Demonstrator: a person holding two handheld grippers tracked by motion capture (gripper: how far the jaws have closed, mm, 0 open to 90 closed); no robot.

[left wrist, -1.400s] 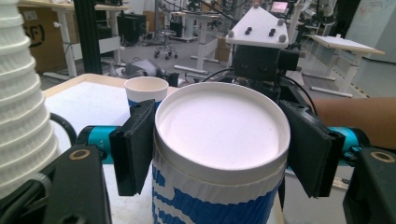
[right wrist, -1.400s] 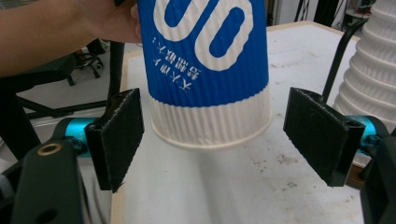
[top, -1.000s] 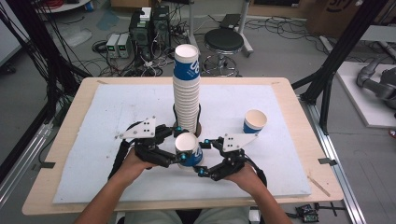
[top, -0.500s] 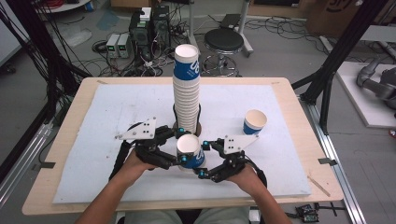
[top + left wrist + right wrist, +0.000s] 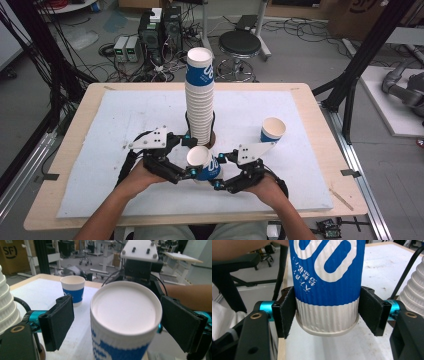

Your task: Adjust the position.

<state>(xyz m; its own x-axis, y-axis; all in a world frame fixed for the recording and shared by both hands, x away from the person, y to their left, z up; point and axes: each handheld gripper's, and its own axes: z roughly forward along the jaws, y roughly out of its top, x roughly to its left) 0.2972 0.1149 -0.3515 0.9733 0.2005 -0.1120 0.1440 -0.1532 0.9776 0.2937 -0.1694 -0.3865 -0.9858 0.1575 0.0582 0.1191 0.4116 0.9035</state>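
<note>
- We are holding a single cup (image 5: 202,162) just in front of the tall stack (image 5: 200,100): our right gripper (image 5: 327,312) has just been closing and is clamping its base.
- Our left gripper (image 5: 112,325) has just been opening, and its pads are standing clear of the rim.
- One cup (image 5: 272,131) is already standing apart on the table (image 5: 320,150); most are still stacked.

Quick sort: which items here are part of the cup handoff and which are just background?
In the job:
- held cup, upside down, clamped by the right gripper
- left gripper, jaws just opened around that cup
- tall cup stack
- single cup on the table

Lying about:
- stool
- power boxes on the floor
</note>
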